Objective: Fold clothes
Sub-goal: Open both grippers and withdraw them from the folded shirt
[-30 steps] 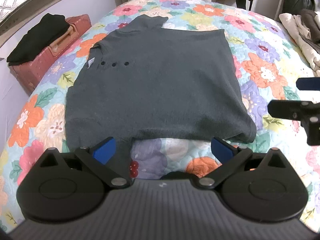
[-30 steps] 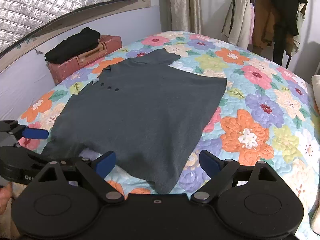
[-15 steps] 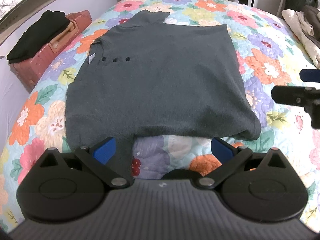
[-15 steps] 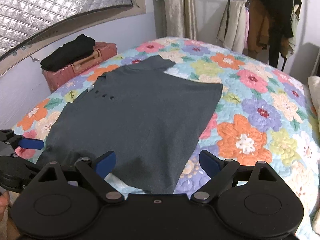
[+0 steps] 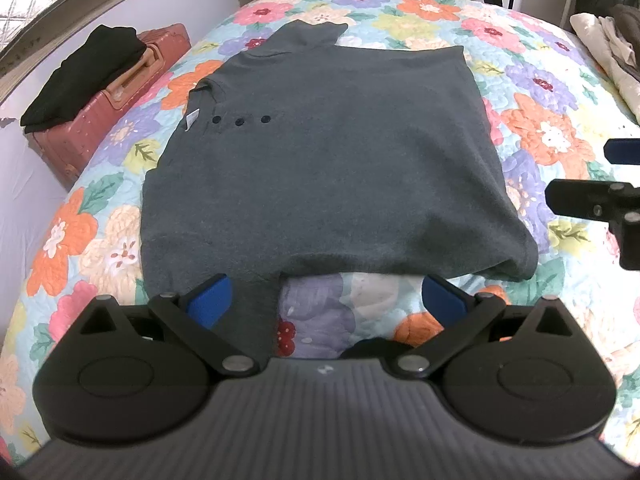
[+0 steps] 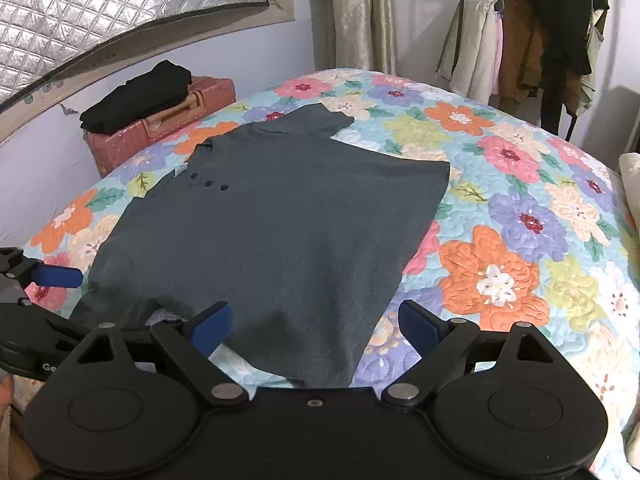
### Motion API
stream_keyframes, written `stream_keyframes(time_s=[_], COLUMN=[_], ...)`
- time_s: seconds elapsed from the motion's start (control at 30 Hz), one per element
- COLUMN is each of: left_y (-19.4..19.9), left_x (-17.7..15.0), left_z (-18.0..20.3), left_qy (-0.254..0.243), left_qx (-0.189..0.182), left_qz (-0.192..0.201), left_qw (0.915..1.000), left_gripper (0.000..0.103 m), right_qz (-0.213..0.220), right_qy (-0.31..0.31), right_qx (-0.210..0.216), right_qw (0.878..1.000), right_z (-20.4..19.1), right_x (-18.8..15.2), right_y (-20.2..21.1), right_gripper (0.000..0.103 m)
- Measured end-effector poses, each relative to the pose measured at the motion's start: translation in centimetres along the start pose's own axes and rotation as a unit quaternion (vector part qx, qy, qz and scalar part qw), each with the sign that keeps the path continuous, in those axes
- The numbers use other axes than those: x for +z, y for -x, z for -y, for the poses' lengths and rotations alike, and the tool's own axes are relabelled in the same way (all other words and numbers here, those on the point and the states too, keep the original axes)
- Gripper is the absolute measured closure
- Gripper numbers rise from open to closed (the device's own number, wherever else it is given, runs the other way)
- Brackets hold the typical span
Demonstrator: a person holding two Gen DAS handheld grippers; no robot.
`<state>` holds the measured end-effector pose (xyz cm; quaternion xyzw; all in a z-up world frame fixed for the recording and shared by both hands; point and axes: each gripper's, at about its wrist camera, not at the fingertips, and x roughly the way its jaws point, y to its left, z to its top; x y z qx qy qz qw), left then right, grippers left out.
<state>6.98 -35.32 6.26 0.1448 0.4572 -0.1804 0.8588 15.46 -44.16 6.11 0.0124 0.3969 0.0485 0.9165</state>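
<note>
Dark grey-green, the polo shirt [image 5: 320, 152] lies spread on the flower-print quilt [image 5: 552, 136], its three buttons [image 5: 239, 121] toward the far left and one sleeve [image 5: 312, 34] pointing away from both cameras; the near side is doubled under, leaving a rounded folded edge. Both tools are wide open and hold nothing: the left gripper [image 5: 326, 300] hovers just short of that near edge, one blue pad over a flap of cloth, and the right gripper [image 6: 316, 322] hangs above the shirt's near corner. Behind the bed a reddish suitcase [image 6: 168, 124] carries folded black clothing [image 6: 136, 96].
</note>
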Motion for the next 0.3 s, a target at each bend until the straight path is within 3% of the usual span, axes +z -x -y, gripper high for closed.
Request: stream_keyframes(time_s=[0.3], left_y=[0.00], left_x=[0.09], left_z=[-0.10], left_qy=[0.003], left_qx=[-0.012], left_qz=[-0.003], left_qw=[0.9999], left_gripper=[0.000], right_qz=[-0.004], right_qy=[-0.003], right_qx=[0.002], right_qw=[1.000], right_z=[0.17], right_x=[-0.12], right_y=[-0.21], right_gripper=[0.010])
